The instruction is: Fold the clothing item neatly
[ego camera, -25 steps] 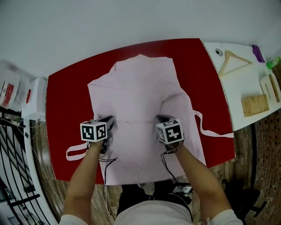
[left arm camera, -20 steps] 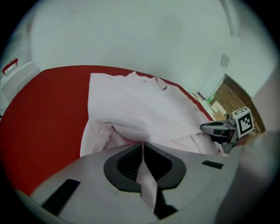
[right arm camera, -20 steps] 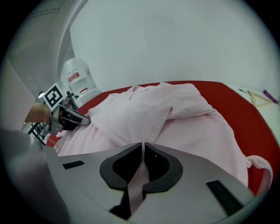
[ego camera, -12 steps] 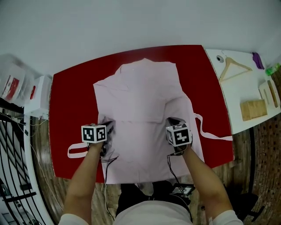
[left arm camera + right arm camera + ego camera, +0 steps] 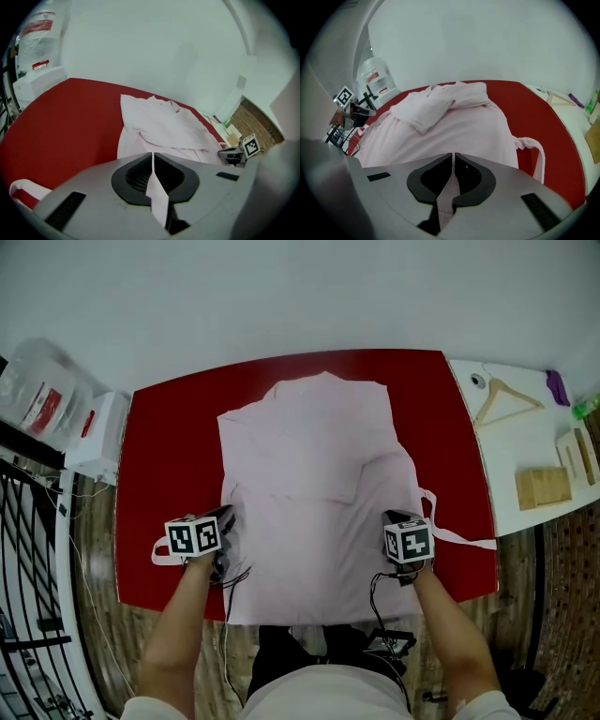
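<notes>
A pale pink garment (image 5: 314, 474) with long ties lies spread on the red table (image 5: 169, 456), its near hem hanging over the front edge. My left gripper (image 5: 225, 519) is shut on the garment's left side edge, and a strip of pink cloth shows pinched between its jaws (image 5: 153, 165). At the right side edge, my right gripper (image 5: 395, 517) is likewise shut on the cloth (image 5: 453, 167). A folded-over flap (image 5: 426, 108) lies on the garment's upper half. One tie (image 5: 161, 554) trails left of the left gripper, another (image 5: 459, 535) right of the right gripper.
A white table (image 5: 525, 442) adjoins at the right with a wooden hanger (image 5: 506, 395), a wooden block (image 5: 542, 487) and a purple item (image 5: 557, 385). A white box (image 5: 98, 432) and a plastic-wrapped bottle (image 5: 42, 395) stand left. Black railing (image 5: 28, 549) runs along the left.
Both grippers have moved apart sideways while holding the cloth, the right one further right, the left one slightly left. The garment's lower part now lies wider and flatter between them.
</notes>
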Tool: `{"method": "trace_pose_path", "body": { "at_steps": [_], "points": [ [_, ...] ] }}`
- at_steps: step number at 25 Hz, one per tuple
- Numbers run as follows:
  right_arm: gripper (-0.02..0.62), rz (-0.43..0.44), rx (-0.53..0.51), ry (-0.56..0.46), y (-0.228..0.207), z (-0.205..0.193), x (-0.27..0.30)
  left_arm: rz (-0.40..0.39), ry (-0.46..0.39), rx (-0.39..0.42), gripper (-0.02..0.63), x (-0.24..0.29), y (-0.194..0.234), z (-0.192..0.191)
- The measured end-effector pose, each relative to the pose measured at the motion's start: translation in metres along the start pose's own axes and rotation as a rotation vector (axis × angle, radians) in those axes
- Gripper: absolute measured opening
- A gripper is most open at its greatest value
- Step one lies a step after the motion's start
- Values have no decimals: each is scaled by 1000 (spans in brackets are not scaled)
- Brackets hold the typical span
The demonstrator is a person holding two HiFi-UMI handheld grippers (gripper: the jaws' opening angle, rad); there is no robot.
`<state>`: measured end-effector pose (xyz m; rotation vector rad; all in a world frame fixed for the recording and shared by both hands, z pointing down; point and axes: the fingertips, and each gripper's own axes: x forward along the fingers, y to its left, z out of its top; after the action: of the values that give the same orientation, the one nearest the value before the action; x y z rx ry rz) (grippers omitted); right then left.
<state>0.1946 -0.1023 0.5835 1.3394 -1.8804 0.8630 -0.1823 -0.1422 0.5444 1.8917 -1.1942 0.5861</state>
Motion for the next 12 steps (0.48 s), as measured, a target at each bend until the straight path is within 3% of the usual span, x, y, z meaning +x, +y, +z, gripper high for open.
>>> {"method": "trace_pose_path", "body": {
  "at_steps": [7,12],
  "points": [
    [28,-53,-165,46,-4,-2,7,-86,-192,-74,6,-52,-24,2],
    [28,-53,-108,41,-12,0,3,-88,-252,-120,6,-86,-11,-21]
  ]
}}
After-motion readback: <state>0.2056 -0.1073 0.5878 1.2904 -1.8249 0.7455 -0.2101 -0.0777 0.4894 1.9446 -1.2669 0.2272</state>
